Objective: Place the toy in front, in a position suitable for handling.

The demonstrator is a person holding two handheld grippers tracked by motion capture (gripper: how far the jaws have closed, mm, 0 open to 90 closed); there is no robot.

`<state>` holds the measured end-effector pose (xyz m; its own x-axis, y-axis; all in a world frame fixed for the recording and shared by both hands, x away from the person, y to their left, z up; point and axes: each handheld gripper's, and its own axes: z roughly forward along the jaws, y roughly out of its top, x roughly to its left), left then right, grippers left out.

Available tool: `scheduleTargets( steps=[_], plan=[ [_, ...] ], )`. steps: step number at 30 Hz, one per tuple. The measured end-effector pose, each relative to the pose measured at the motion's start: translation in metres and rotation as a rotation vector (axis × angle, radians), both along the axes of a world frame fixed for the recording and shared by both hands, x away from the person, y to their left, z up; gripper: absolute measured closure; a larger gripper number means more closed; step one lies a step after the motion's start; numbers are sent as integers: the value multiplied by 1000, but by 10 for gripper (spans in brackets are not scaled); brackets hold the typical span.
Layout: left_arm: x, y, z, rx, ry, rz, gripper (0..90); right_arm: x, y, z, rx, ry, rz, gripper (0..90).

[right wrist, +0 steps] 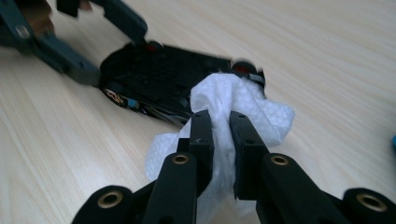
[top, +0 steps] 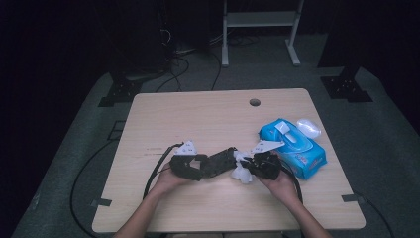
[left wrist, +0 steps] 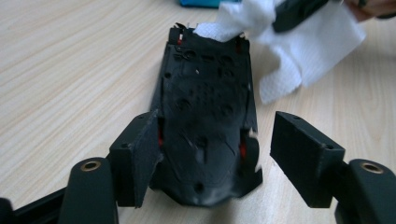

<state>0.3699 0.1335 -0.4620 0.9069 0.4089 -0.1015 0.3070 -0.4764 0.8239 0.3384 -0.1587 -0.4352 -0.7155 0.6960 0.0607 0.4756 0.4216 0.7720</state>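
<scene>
The right claw (right wrist: 219, 140) pinches a white wipe (right wrist: 243, 105) against the black toy car (left wrist: 205, 121) on the worktop (top: 208, 114). The left claw (left wrist: 215, 154) stands open around the car's other end, one pad touching it.

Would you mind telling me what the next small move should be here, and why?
Probably close the left gripper back onto the black toy car: its jaws stand apart, one pad beside the car and the other clear of it, so the car lies loose on the table. The right gripper, shut on the white wipe, is already at the car's far end to rub.
</scene>
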Motion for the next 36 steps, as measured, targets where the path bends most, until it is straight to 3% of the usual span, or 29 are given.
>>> scheduleTargets(
  steps=[4, 7, 11, 14, 16, 22, 25, 27, 29, 33, 34, 35, 36],
  plan=[
    [-2, -2, -2, 22, -25, 13, 268, 11, 5, 10, 60, -28, -8, 801],
    [-2, -2, -3, 34, -40, 30, 229, 20, 11, 10, 55, -29, -9, 801],
    [-1, -1, -5, 45, -36, 51, 153, 35, 18, 1, 29, 9, -24, 799],
    [3, 2, -10, 67, -26, 63, 114, 33, 20, -11, -14, 20, -23, 797],
    [7, 0, -12, 76, -15, 73, 95, 32, 17, -14, 1, 25, -21, 797],
    [8, -7, -16, 102, -27, 62, 100, 31, 16, -15, 3, 10, -16, 796],
    [5, -12, -18, 131, -41, 30, 148, 30, 14, -17, 21, 10, -19, 796],
    [4, -15, -19, 161, -61, 39, 179, 30, 14, -17, 21, 4, -16, 795],
    [4, -14, -19, 151, -52, 37, 217, 28, 15, -17, 13, 1, -17, 796],
    [0, -13, -19, 168, -68, 25, 243, 21, 26, -14, 19, -13, 22, 798],
    [-1, -13, -19, 164, -67, 21, 245, 18, 37, -16, 72, 25, 87, 797],
    [-3, -15, -19, 165, -68, 20, 245, 18, 37, -16, 72, 25, 87, 797],
    [-7, -19, -19, 186, -85, 5, 246, 9, 56, -17, 27, -16, 152, 795]
  ],
)
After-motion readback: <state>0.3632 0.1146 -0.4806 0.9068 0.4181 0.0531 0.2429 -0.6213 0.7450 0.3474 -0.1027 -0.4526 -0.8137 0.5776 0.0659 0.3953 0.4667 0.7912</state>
